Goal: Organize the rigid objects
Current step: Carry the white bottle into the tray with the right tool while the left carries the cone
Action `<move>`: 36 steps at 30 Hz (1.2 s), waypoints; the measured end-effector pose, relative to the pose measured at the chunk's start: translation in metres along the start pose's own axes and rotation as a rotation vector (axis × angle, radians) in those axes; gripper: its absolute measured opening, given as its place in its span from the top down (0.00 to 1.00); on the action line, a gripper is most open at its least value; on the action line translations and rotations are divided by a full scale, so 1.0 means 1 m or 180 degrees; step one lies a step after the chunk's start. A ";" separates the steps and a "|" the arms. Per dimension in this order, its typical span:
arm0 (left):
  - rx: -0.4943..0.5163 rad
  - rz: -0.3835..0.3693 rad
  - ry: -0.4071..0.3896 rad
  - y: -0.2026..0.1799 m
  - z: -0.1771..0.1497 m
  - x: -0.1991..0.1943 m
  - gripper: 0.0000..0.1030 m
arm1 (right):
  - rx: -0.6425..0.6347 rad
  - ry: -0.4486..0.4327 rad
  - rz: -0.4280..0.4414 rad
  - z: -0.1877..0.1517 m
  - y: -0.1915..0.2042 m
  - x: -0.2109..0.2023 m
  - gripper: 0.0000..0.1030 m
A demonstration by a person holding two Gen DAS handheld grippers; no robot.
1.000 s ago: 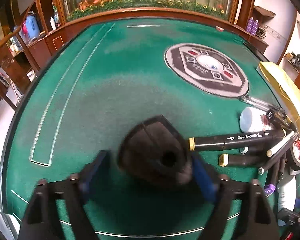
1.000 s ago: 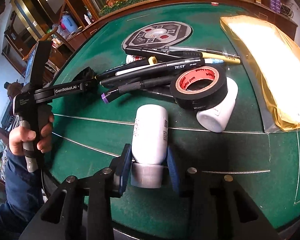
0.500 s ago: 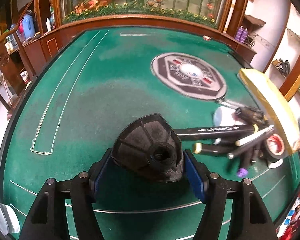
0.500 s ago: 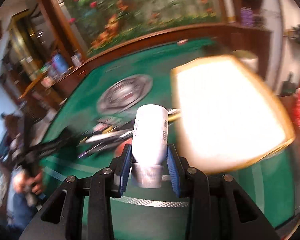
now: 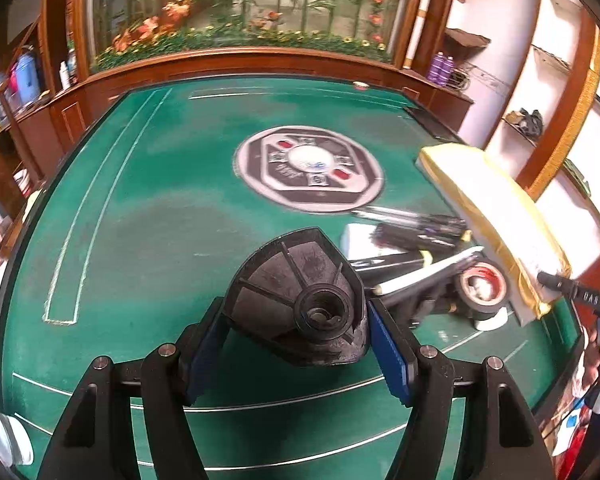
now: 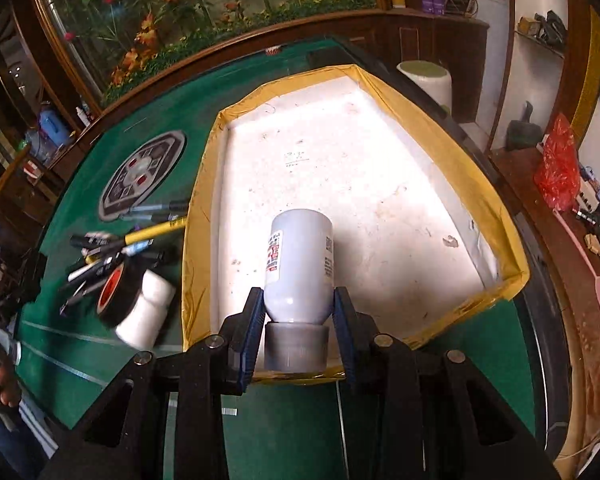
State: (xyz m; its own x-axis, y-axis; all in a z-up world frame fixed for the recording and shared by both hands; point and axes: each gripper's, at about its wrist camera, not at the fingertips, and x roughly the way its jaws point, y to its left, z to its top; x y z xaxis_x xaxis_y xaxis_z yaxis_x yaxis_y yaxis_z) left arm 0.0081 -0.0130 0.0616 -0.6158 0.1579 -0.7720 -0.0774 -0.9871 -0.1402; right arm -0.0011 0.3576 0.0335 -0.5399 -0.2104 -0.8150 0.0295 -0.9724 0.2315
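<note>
1. Step in hand: the right claw (image 6: 298,322), clamped on the white bottle (image 6: 300,264), holds it over the yellow-taped tray (image 6: 496,204).
2. The left claw (image 5: 298,334) grips a black ribbed part (image 5: 296,304) above the green surface (image 5: 148,208).
3. Next, I judge: lower the bottle, then release.

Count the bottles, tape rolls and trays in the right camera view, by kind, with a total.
White bottles: 2, one held in the right tongs, one lying on the table
Black tape rolls: 1
Yellow-taped trays: 1
Total: 4
</note>
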 end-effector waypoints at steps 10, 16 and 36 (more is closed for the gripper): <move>0.0257 -0.0461 -0.0024 -0.071 0.021 -0.004 0.30 | 0.0104 -0.0397 0.0174 0.003 -0.009 -0.046 0.68; 0.0408 -0.0858 0.0059 -0.147 0.050 0.014 0.30 | 0.0313 -0.0464 0.0267 0.028 -0.018 -0.026 0.68; 0.0671 -0.1101 0.0322 -0.236 0.069 0.109 0.30 | 0.0624 -0.0289 -0.0091 0.064 -0.055 0.042 0.68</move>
State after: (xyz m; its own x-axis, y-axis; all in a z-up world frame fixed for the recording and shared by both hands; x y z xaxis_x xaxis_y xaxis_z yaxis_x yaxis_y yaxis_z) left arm -0.0950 0.2349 0.0533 -0.4459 0.4726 -0.7602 -0.4315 -0.8575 -0.2800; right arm -0.0789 0.4083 0.0207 -0.6121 -0.1645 -0.7735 -0.1463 -0.9377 0.3152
